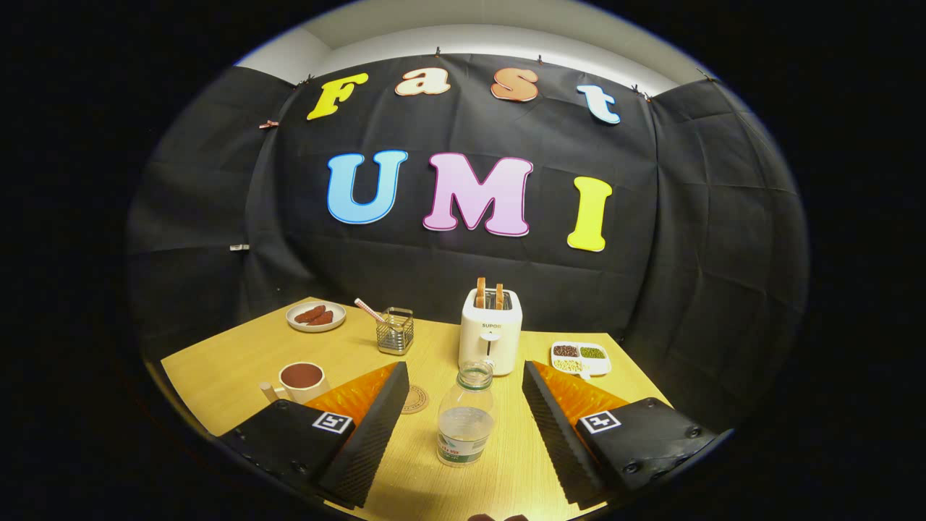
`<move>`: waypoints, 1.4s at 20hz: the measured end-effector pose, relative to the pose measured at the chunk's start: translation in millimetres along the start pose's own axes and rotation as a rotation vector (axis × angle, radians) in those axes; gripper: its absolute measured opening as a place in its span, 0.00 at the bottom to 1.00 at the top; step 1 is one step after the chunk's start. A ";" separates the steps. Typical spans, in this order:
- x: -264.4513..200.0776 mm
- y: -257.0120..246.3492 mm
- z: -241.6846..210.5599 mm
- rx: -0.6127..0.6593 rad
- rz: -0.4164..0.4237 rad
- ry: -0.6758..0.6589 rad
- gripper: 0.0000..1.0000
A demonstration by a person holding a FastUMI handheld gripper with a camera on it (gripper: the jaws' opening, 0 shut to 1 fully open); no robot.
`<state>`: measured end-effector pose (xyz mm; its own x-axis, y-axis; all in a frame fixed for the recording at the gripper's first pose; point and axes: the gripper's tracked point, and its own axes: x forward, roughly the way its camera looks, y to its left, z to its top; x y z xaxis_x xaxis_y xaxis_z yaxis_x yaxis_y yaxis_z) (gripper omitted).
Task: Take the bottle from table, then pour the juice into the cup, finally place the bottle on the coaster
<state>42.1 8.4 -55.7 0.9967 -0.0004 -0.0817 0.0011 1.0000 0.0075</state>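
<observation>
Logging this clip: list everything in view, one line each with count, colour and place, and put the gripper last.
bottle: one, clear, uncapped, partly full, standing between the fingers, touched by neither
cup: one, white with a dark drink, beyond one finger, left of the coaster
coaster: one, tan, round, on the table between cup and bottle
toaster: one, white, two toast slices in it, behind the bottle
wire holder: one, metal, with a striped straw, left of the toaster
plate: one, white, brown food on it, far corner beyond the cup
divided dish: one, white, sorted beans or grains, right of the toaster
table: one, light wood
gripper: one, fingers open either side of the bottle
</observation>
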 end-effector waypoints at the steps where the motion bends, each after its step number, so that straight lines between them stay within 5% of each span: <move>1: 2.9 -0.3 -3.5 -0.001 0.000 0.005 0.98; 28: 60.0 -1.7 -105.7 0.064 0.006 0.122 0.98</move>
<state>93.2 7.5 -166.0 0.9792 0.0101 -0.2025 0.0044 0.9974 0.0713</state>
